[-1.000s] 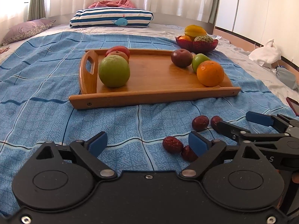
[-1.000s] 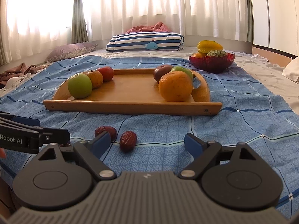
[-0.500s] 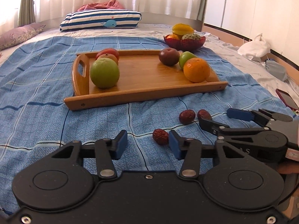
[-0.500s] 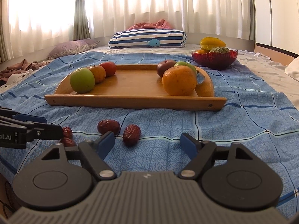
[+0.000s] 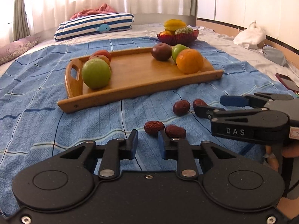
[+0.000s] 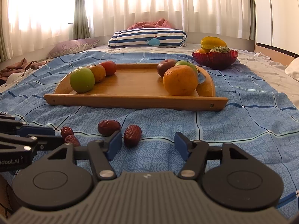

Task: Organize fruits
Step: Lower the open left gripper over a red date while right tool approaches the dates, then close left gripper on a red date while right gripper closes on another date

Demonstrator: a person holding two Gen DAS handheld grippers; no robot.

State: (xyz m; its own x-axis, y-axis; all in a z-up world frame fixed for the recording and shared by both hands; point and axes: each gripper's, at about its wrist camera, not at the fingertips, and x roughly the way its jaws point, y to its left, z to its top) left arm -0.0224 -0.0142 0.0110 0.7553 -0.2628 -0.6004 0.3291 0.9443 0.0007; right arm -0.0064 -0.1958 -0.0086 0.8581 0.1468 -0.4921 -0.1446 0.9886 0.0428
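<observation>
Left tongs just narrowed on nothing, dates just ahead; right tongs half-wide, closing, empty: may nudge wrinkled dates away

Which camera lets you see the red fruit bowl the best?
The right wrist view. There the red fruit bowl sits whole on the bed past the wooden tray, its rim and front wall unblocked. In the left wrist view the bowl looks smaller, and fruit on the tray hides its lower edge.

Bed (blanket, tray, dates)
</observation>
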